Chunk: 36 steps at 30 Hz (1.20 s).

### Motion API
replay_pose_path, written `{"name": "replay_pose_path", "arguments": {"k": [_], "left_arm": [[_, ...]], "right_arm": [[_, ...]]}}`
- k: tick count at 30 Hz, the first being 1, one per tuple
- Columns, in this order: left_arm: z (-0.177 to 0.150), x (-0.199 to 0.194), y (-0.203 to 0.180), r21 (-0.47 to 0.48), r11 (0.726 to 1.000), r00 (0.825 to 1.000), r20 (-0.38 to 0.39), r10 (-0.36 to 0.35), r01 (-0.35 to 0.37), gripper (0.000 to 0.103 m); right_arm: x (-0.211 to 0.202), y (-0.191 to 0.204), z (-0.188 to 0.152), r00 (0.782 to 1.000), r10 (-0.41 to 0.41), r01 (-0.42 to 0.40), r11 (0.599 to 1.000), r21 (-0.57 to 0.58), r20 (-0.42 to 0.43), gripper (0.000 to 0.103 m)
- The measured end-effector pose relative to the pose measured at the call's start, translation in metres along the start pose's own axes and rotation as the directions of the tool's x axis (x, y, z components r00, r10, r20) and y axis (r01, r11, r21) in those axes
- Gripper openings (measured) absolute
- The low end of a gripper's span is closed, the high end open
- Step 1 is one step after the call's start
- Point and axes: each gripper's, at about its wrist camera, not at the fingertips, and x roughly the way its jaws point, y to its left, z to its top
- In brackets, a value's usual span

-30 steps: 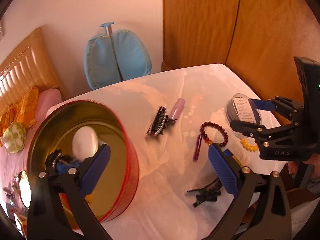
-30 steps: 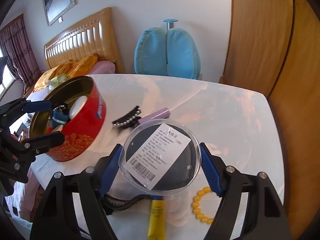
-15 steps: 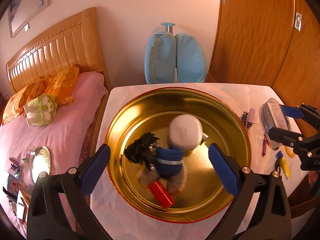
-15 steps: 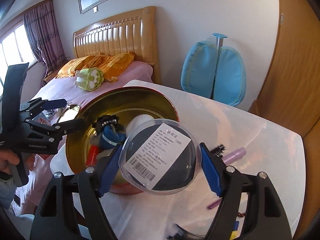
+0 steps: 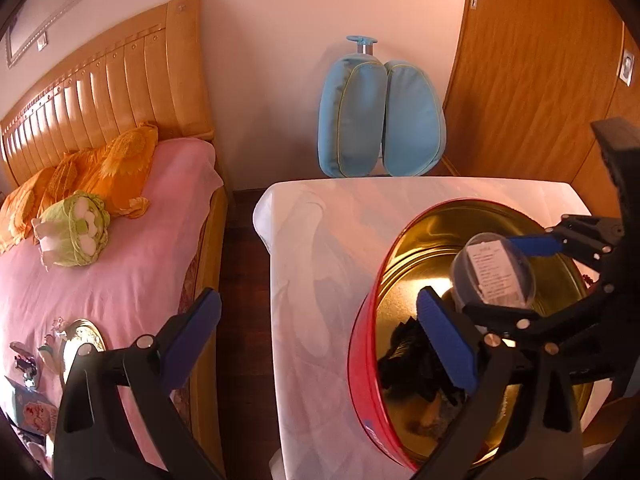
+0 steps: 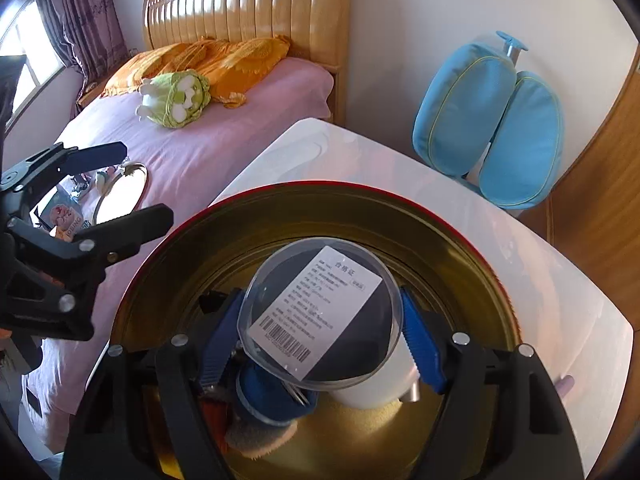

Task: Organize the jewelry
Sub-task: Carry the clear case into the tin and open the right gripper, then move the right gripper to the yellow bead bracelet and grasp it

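We've got the round clear plastic case with the barcode label (image 6: 320,312) clamped in our right tool (image 6: 320,344), hanging over the red-walled, gold-lined round tin (image 6: 472,256) on the bench (image 5: 320,240), which already holds several bits; left tool (image 5: 320,336) is wide and empty, case drop left

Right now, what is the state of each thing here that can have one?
Round red tin: lid off, holds items.
Clear round plastic case with label: closed, gripped over the tin.
Right tool: shut on the case.
Left tool: open, empty.
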Motion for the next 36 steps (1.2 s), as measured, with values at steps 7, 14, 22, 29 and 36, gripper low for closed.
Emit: {"name": "replay_pose_path", "arguments": {"k": [7, 14, 22, 29, 36], "left_arm": [[-0.012, 0.012, 0.026, -0.052, 0.999, 1.0, -0.011, -0.014, 0.013, 0.096], [-0.019, 0.011, 0.033, -0.072, 0.997, 1.0, -0.007, -0.029, 0.029, 0.096], [-0.018, 0.0, 0.023, -0.06, 0.998, 1.0, 0.01, -0.026, 0.027, 0.096], [-0.021, -0.017, -0.018, -0.022, 0.999, 0.999, 0.009, -0.034, 0.034, 0.096], [-0.023, -0.038, -0.079, 0.02, 0.999, 0.999, 0.02, -0.034, 0.034, 0.096]], "right_arm": [[0.041, 0.005, 0.013, 0.996, -0.038, 0.038, 0.999, -0.005, -0.077, 0.077], [0.051, 0.017, 0.013, 0.994, -0.07, 0.067, 0.997, -0.047, -0.086, 0.08], [0.032, 0.015, -0.001, 0.996, -0.075, 0.072, 0.996, -0.052, -0.044, 0.087], [-0.008, 0.0, -0.026, 0.998, -0.06, 0.06, 0.998, -0.033, 0.017, 0.092], [-0.066, -0.037, -0.069, 0.989, -0.083, 0.084, 0.997, -0.002, 0.122, 0.095]]}}
